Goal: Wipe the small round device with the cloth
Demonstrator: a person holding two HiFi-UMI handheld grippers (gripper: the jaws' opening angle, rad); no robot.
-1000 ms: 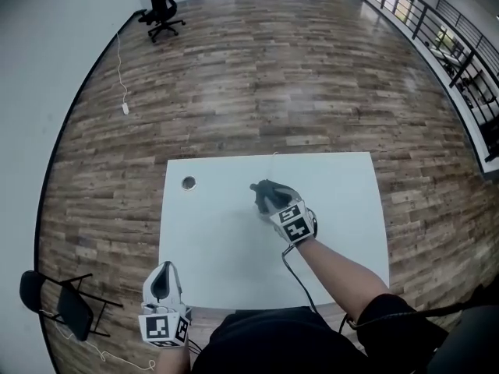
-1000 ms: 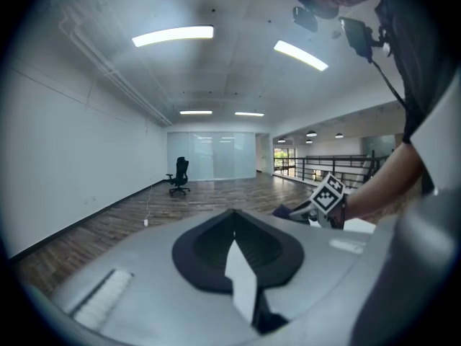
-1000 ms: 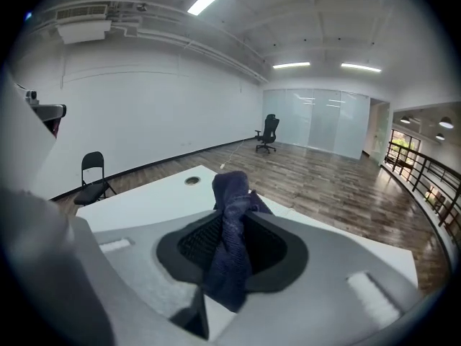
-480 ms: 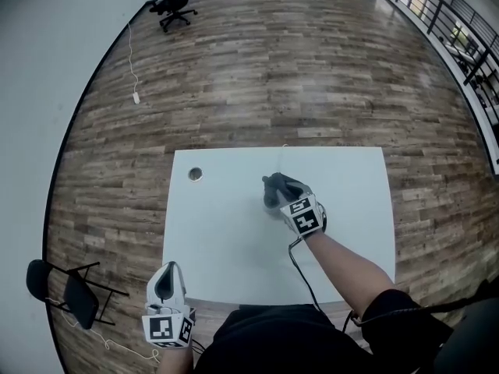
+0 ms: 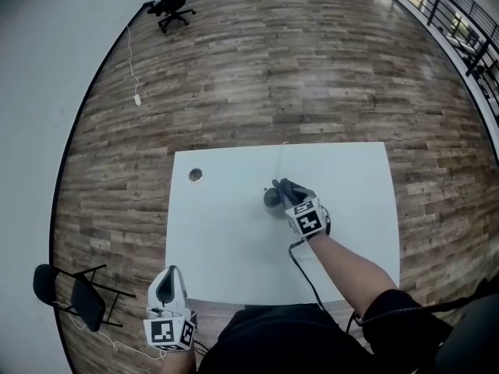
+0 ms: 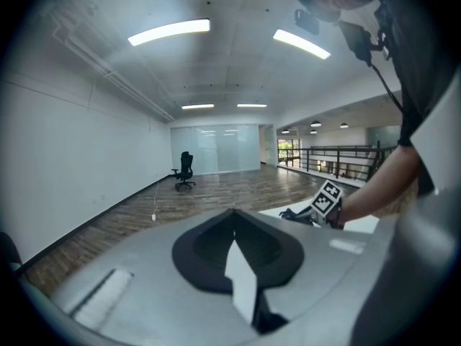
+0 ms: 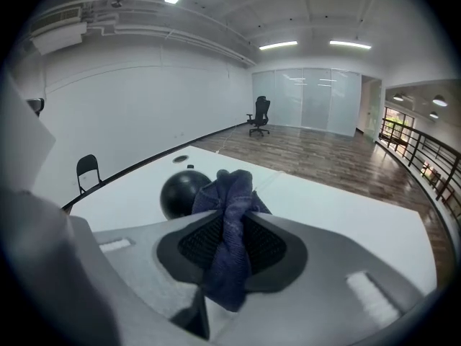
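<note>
Right gripper view: with the cloth clamped in the right gripper jaws and the small round device just beyond at ten o'clock, light circling pressure is advised; the left gripper jaws are closed, empty.

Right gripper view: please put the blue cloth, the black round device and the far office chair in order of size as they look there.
1. blue cloth, largest, though it sits nearest the camera.
2. black round device.
3. office chair, smallest, but it stands far off, so true size is unsure.
</note>
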